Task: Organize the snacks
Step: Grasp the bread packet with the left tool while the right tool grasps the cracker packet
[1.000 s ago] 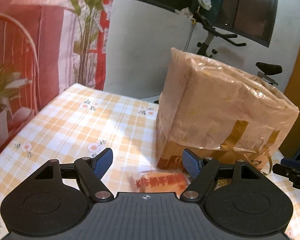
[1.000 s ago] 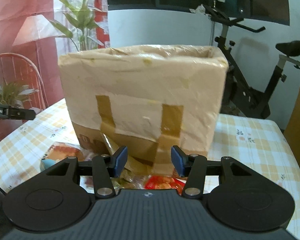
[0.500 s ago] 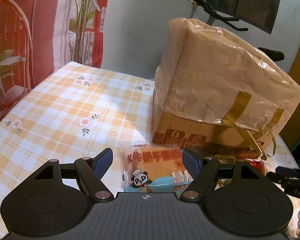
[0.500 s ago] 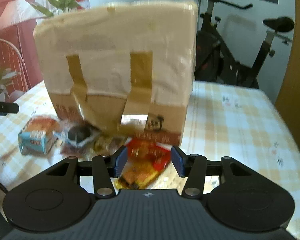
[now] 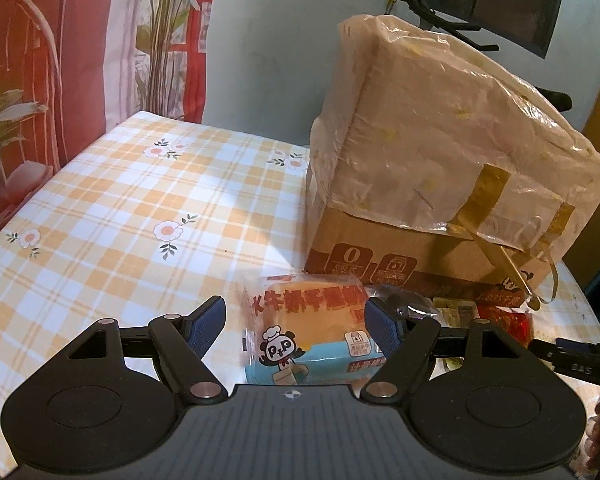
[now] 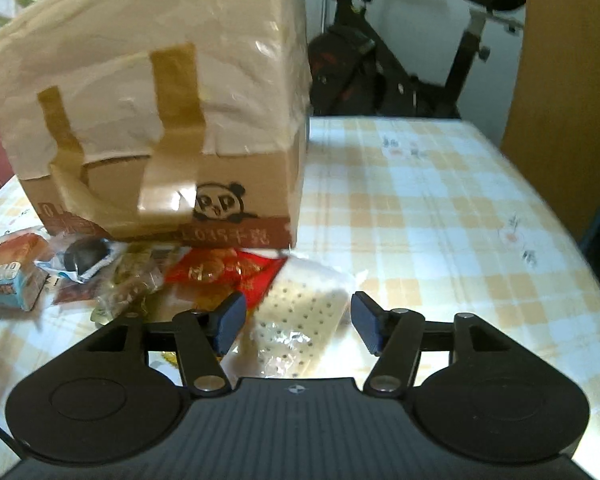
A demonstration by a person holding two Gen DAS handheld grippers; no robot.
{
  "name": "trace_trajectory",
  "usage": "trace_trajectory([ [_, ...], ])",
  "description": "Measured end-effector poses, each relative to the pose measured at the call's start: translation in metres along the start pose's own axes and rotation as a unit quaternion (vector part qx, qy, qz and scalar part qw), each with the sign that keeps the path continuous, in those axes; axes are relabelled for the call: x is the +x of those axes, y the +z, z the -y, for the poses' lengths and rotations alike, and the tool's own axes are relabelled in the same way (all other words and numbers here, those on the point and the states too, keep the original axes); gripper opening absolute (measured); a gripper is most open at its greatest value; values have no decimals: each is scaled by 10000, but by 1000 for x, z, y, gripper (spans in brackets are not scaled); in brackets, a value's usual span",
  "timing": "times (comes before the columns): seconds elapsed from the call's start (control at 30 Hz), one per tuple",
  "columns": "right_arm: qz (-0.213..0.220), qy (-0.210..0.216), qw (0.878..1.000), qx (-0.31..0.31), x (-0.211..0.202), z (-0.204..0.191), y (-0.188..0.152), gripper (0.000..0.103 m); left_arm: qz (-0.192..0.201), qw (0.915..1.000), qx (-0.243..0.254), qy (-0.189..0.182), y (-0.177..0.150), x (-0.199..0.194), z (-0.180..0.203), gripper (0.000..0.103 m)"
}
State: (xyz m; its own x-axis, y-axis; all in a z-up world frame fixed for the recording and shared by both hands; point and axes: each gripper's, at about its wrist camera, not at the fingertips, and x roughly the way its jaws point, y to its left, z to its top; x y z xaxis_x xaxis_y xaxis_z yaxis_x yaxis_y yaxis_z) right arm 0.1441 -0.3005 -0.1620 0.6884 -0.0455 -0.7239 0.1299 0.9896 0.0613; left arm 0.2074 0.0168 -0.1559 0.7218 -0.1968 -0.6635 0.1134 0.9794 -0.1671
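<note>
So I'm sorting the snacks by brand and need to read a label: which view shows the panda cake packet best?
The left wrist view: the panda cake packet lies centred between the open left gripper fingers, print and panda logo sharp. In the right wrist view the same packet sits at the far left edge, small, blurred, end-on.

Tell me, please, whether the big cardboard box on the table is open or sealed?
Sealed, as far as visible: plastic wrap covers the top of the cardboard box, and brown tape strips run down its front. The far side is hidden.
</note>
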Motion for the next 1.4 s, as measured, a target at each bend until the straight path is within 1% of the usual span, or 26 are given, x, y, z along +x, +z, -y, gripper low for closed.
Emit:
trace_trajectory([
  [0.07, -46, -5, 10000, 64, 6, 0, -2, 62, 2, 10000, 14, -3, -1, 0, 0, 78],
  [0.13, -64, -65, 10000, -32, 11, -4, -3, 65, -12, 10000, 5, 4, -1, 0, -1, 78],
  [0.2, -8, -158, 9997, -190, 15, -7, -5, 63, -33, 10000, 1, 5, -1, 0, -2, 78],
  [0.33, 101, -118, 9996, -226, 14, -1, -7, 59, -119, 9999, 6, -18, -1, 3, -2, 78],
  [0.43, 265, -71, 9988, -411, 13, 1, -13, 58, -220, 9997, 98, -104, -1, 8, 1, 80],
  [0.5, 372, -55, 9983, -445, 12, 1, -17, 58, -343, 9993, 126, -87, 2, 14, 1, 84],
  [0.6, 467, -40, 9980, -431, 14, 2, -19, 58, -447, 9990, 55, -66, 10, 26, -3, 85],
  [0.73, 508, 28, 9979, -401, 13, 4, -20, 58, -502, 9986, 89, -145, 22, 42, -1, 86],
  [0.87, 516, 40, 9979, -395, 12, 5, -21, 58, -608, 9979, 105, -197, 23, 57, 8, 86],
  [1.0, 517, 41, 9979, -395, 12, 5, -21, 58, -600, 9973, 432, -2, 14, 64, 19, 92],
  [1.1, 517, 43, 9979, -392, 12, 5, -21, 58, -608, 9965, 539, 179, 12, 62, 20, 92],
  [1.17, 518, 42, 9979, -395, 12, 5, -21, 58, -617, 9961, 504, 368, 11, 61, 17, 93],
  [1.27, 513, 58, 9979, -404, 12, 5, -21, 58, -608, 9968, 323, 417, 9, 58, 9, 93],
  [1.33, 512, 39, 9977, -432, 13, 5, -21, 58, -650, 9966, 278, 417, 9, 60, 8, 96],
  [1.4, 512, 29, 9977, -442, 13, 4, -21, 58, -716, 9967, 114, 363, 8, 64, 3, 99],
])
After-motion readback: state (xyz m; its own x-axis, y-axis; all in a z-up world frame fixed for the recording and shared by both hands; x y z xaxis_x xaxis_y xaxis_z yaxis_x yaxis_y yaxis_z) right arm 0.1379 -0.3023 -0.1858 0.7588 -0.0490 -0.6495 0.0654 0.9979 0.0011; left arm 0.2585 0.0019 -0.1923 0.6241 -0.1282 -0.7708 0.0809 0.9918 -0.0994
